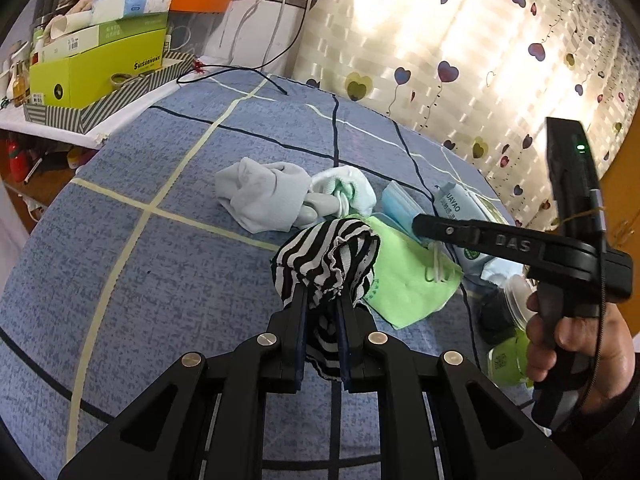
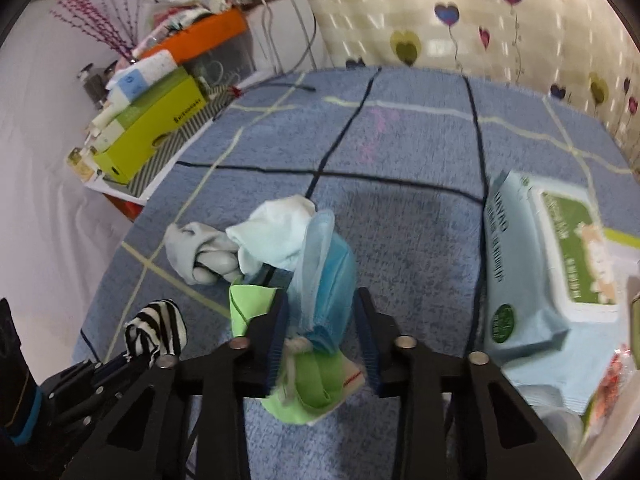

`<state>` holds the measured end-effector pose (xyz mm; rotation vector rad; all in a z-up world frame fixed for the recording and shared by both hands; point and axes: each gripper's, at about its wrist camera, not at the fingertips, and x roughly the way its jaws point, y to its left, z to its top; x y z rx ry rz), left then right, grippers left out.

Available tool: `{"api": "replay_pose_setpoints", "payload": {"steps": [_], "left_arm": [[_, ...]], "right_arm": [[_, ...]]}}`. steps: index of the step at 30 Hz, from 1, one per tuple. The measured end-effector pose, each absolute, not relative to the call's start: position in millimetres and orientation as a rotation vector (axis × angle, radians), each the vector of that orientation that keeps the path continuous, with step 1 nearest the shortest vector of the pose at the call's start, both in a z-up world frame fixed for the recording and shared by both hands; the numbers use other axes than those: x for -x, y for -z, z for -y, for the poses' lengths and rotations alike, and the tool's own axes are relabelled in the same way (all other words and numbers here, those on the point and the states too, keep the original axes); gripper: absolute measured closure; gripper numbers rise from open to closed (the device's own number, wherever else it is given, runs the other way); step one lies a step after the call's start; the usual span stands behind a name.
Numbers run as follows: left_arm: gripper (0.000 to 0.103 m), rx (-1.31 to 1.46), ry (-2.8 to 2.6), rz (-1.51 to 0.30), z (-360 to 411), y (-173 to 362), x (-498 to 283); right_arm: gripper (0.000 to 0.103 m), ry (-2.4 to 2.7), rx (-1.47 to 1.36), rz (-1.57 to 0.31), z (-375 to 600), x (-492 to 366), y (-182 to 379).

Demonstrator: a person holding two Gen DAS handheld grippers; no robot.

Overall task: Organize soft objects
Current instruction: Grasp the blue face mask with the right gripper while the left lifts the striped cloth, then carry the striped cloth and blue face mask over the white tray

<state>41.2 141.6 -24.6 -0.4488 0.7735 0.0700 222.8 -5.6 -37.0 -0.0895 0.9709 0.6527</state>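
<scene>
My left gripper (image 1: pixel 322 292) is shut on a black-and-white striped sock (image 1: pixel 328 256), held just above the blue checked bedspread (image 1: pixel 168 280). The same sock (image 2: pixel 156 328) shows at the lower left of the right wrist view. My right gripper (image 2: pixel 322 300) is closed around a blue face mask (image 2: pixel 332 280) that stands bunched between its pads, on top of a green face mask (image 2: pixel 248 308). In the left wrist view the right gripper (image 1: pixel 418 228) reaches in from the right onto that blue mask (image 1: pixel 396 200), with the green mask (image 1: pixel 404 284) below it. A grey sock (image 1: pixel 260 196) and a white-green sock (image 1: pixel 344 188) lie just beyond.
A pack of wet wipes (image 2: pixel 532 280) lies to the right of the masks. Stacked boxes (image 1: pixel 100 68) fill a side shelf at the far left. A black cable (image 1: pixel 240 68) trails onto the bed. A person's hand (image 1: pixel 560 340) holds the right gripper's handle above a clear jar (image 1: pixel 516 296).
</scene>
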Motion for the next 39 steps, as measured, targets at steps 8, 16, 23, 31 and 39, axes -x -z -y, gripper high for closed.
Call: {"api": "replay_pose_setpoints", "payload": {"steps": [8, 16, 23, 31, 39], "left_arm": [[0.090, 0.444, -0.063, -0.764, -137, 18, -42], [0.090, 0.421, -0.045, -0.735, -121, -1, -40], [0.090, 0.391, 0.001, -0.704, -91, -23, -37], [0.090, 0.338, 0.078, -0.691, -48, -40, -39], [0.090, 0.280, 0.155, -0.693, -2, -54, -43]], "right_arm": [[0.090, -0.665, 0.044, -0.934, 21, -220, 28], [0.090, -0.726, 0.016, -0.840, 49, -188, 0], [0.090, -0.736, 0.008, -0.756, 86, -149, -24], [0.090, -0.680, -0.014, -0.688, 139, -118, -42], [0.090, -0.623, -0.050, -0.640, 189, -96, -49]]}}
